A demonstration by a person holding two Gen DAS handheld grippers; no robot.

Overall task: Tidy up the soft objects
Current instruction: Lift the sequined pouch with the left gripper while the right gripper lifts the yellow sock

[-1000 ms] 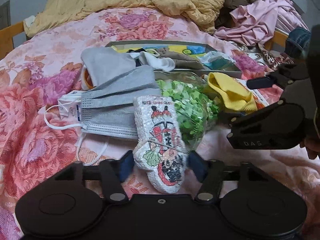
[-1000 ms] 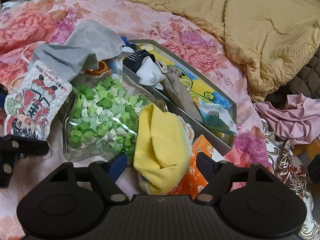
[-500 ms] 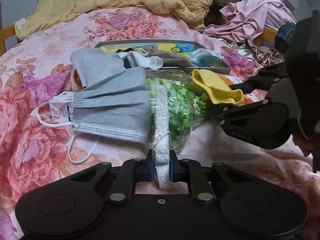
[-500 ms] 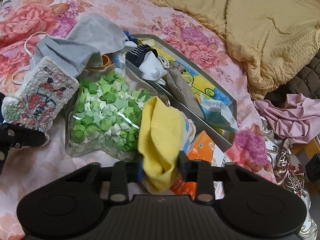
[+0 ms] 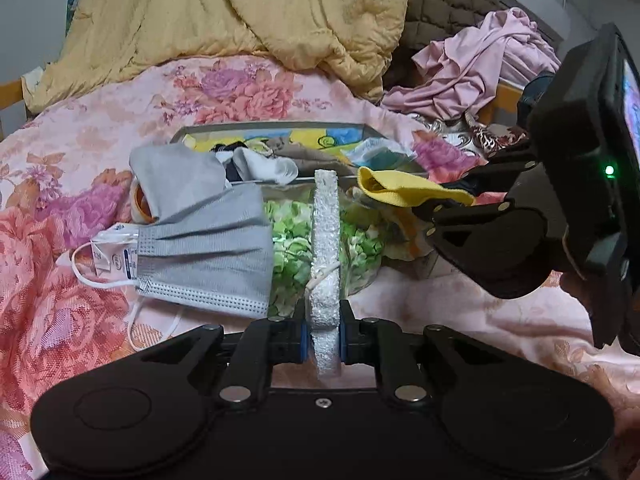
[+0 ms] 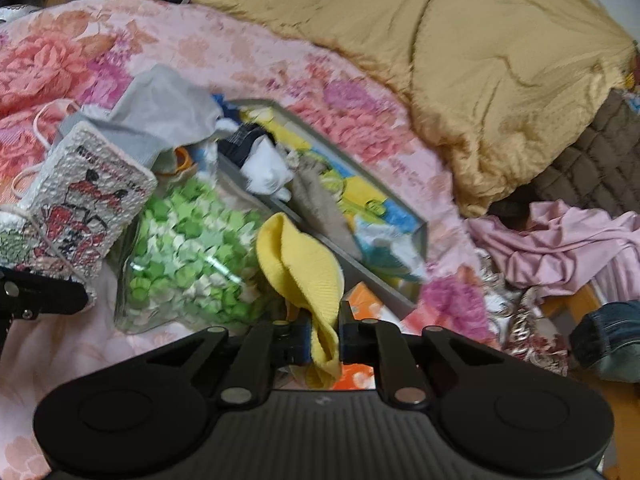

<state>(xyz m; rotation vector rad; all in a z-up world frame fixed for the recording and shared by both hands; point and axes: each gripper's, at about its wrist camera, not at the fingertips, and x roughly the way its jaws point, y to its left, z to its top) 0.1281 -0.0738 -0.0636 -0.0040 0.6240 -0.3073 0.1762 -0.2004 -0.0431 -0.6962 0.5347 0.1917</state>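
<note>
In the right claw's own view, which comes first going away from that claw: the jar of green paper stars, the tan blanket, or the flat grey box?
1. Jar of green paper stars: just ahead of the right claw, to its left.
2. Flat grey box: behind the jar, middle of the bed, holding socks.
3. Tan blanket: heaped at the far end, upper right.

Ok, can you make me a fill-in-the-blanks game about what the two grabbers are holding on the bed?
1. The left gripper is shut on a white ____ sheet with red cartoon print.
2. The right gripper pinches a ____ sock.
3. The clear bag between them is full of ____ paper stars.
4. A grey face ____ lies left of that bag.

Missing words: foam; yellow; green; mask
</note>
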